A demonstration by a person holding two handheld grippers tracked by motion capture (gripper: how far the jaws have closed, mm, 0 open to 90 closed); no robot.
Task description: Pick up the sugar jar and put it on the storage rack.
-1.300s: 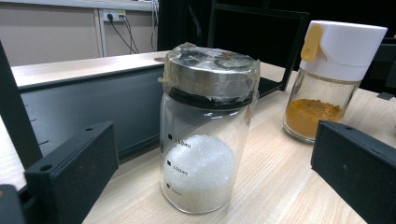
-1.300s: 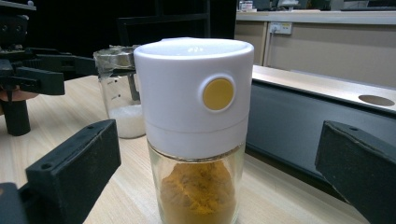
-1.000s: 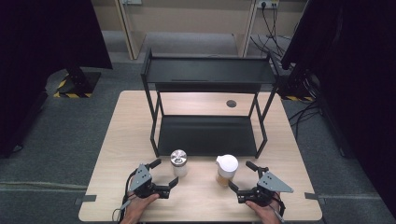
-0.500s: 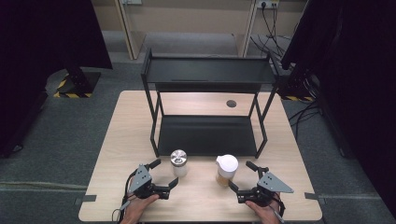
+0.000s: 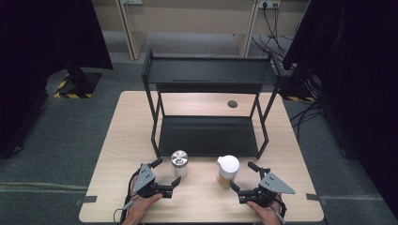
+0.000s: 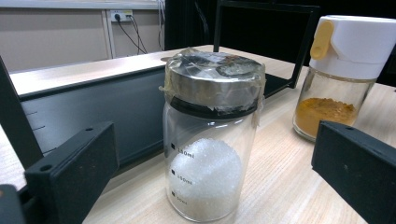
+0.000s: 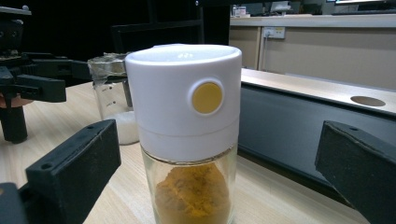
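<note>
The wooden counter [image 5: 281, 140] carries a black two-tier rack [image 5: 209, 108], with two jars standing just in front of it. Since a second ago almost nothing has shifted: your left gripper [image 5: 165, 177] stays with jaws wide around the metal-lidded jar [image 5: 179, 162] of white granules, not touching. Your right gripper [image 5: 244, 177], equally wide, brackets the white-capped spice jar [image 5: 227, 169]. Both grasps look lined up; closing seems next.

The table [image 5: 117, 140] is evenly lit from above, with dark surroundings. Close views are sharp. Glare sits on the steel lid [image 6: 212, 74].
</note>
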